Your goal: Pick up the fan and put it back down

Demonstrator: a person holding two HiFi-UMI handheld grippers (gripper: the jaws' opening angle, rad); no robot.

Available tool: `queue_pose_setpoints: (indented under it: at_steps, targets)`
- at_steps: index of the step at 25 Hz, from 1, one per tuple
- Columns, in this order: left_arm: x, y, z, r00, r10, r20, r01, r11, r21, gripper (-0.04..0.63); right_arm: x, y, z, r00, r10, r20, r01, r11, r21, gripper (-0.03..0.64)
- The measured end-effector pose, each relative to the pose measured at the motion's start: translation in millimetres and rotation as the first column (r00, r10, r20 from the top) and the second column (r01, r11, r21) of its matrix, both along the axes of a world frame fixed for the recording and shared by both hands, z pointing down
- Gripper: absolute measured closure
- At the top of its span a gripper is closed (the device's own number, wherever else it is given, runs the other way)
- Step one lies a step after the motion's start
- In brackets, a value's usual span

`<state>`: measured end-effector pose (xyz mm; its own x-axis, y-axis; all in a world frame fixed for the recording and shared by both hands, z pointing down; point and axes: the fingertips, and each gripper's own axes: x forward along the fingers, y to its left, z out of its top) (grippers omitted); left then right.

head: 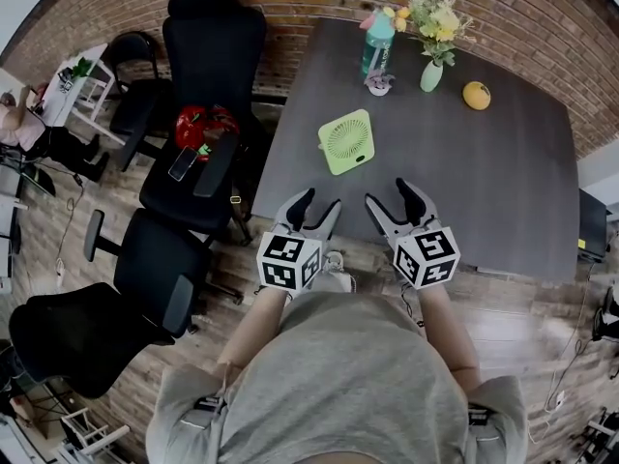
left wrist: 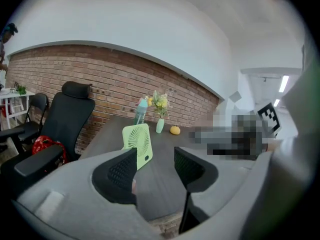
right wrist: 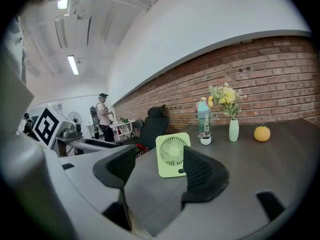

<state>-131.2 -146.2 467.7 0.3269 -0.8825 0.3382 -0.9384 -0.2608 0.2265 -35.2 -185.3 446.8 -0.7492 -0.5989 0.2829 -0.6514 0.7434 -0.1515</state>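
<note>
A small square light-green fan (head: 346,141) stands upright on the dark table (head: 503,172), left of its middle. It also shows ahead in the left gripper view as the fan (left wrist: 138,140) and in the right gripper view as the fan (right wrist: 172,154). My left gripper (head: 316,205) hovers at the table's near edge, open and empty, short of the fan and to its left. My right gripper (head: 389,196) is beside it, also open and empty, short of the fan and to its right. Neither touches the fan.
At the table's far side stand a teal bottle (head: 377,42), a small pot (head: 378,84), a vase of yellow flowers (head: 434,29) and an orange fruit (head: 476,95). Black office chairs (head: 198,114) crowd the left, one bearing a red object (head: 202,126). A brick wall runs behind.
</note>
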Motion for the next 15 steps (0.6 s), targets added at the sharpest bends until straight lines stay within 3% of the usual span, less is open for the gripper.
queue_pose_setpoints:
  at_steps: [15]
  targets:
    - [-9,-77,55,0.997,0.075,-0.003,-0.075,0.99,-0.123,0.347,-34,-93,37,0.998,-0.01,-0.067,0.006,0.999,-0.053,0.313]
